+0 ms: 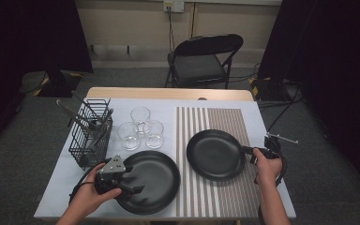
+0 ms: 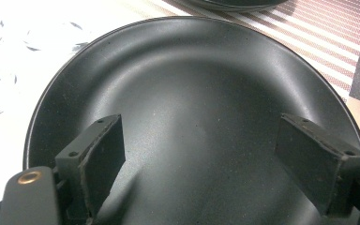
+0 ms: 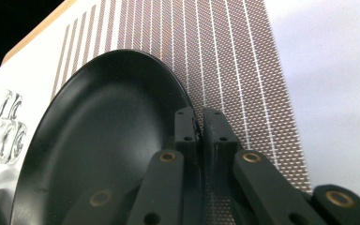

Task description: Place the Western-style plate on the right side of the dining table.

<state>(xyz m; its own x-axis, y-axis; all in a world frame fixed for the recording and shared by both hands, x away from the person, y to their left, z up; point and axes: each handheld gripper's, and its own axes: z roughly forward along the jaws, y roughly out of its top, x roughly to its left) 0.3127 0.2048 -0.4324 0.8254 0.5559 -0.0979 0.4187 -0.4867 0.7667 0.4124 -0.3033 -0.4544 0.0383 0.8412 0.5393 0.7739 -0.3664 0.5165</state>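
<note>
**Black plates, one pinched at its rim**

Matte black and round, the right-hand plate (image 1: 215, 154) lies on the brown-and-white striped mat (image 1: 215, 119), its shallow wall curving up to a thin edge. The right gripper (image 1: 253, 153) has its jaws pressed nearly together on that plate's right edge; in the right gripper view the rim (image 3: 187, 105) meets the pads. A larger black plate (image 1: 154, 180) lies on the pale tablecloth (image 1: 61, 178) near the front left. The left gripper (image 1: 133, 191) hovers over it with jaws spread wide, gripping nothing; faint dust specks dot its smooth dark surface (image 2: 206, 93).
</note>
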